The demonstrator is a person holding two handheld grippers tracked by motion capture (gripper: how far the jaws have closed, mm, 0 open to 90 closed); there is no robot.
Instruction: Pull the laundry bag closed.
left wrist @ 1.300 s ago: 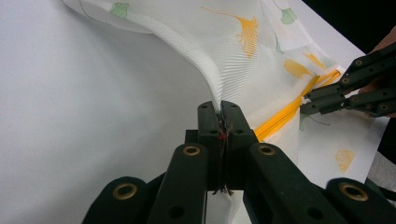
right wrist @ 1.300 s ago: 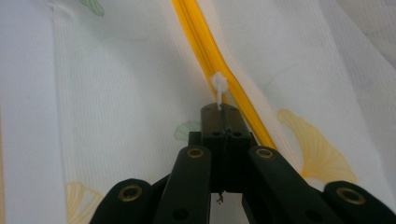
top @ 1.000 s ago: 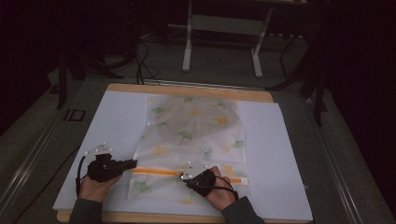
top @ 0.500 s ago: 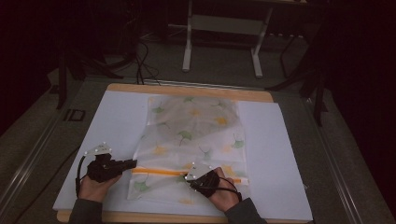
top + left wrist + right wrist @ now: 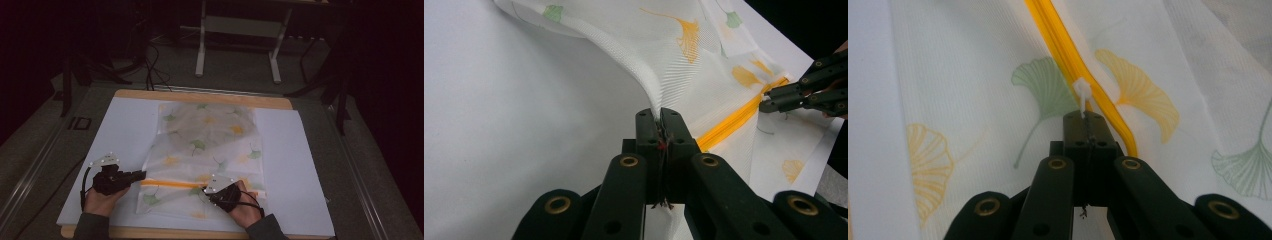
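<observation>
Two tongs pinch tight: the left gripper (image 5: 659,117) bites the edge of the mesh bag (image 5: 207,150), the right gripper (image 5: 1086,119) clamps the white zipper pull (image 5: 1081,92) on the orange zipper (image 5: 1068,55) ahead of it, over the white sheet (image 5: 300,165).

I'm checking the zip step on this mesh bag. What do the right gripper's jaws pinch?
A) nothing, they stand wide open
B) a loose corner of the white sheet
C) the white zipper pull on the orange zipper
C: in the right gripper view, the right gripper is shut on the white zipper pull, which sits on the orange zipper of the mesh bag.
</observation>
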